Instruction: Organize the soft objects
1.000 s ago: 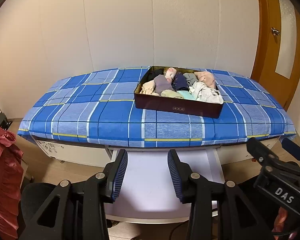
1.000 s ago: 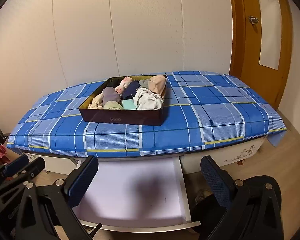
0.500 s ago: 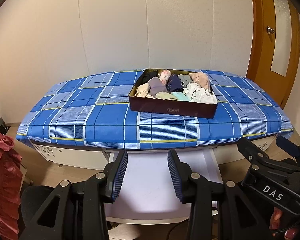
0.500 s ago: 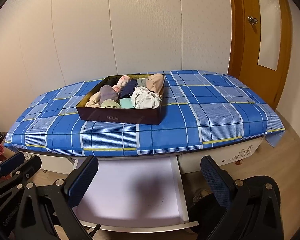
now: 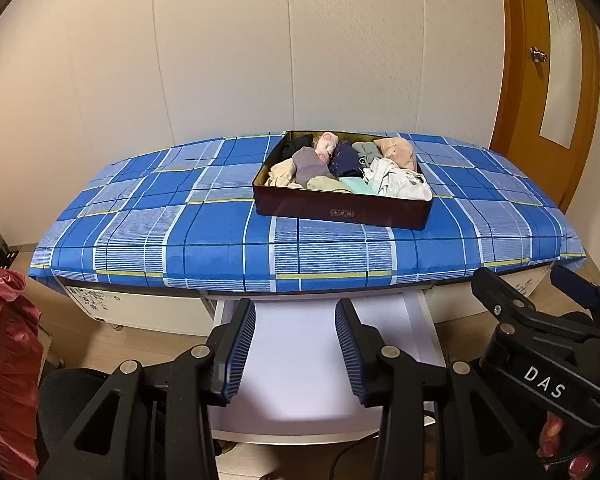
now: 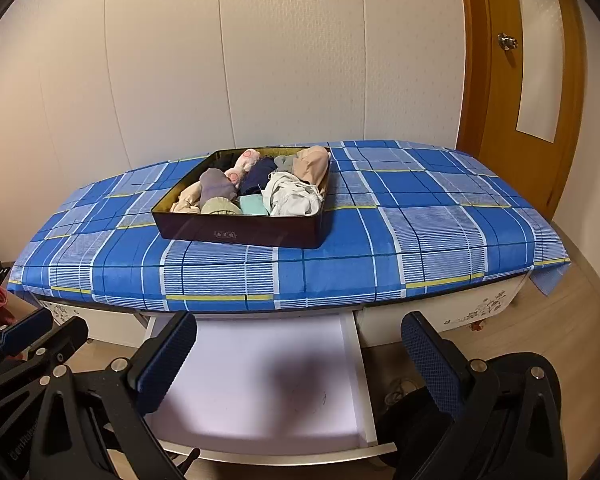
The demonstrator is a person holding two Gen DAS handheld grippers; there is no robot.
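Socks and small garments point(image 5: 342, 168), rolled and bunched, fill a dark box point(image 5: 340, 210) on the blue checked tabletop point(image 5: 160, 216), far from both claws. They look light and squashy; pinching one roll across its middle should hold. Left claw point(image 5: 295, 350) is narrowly parted and empty, right claw point(image 6: 300, 360) wide and empty, above the open drawer point(image 6: 260, 380).

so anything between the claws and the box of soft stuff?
Nothing visible. Both the left claw and right claw hang open over the pulled-out drawer; the box sits beyond on the plaid cover.
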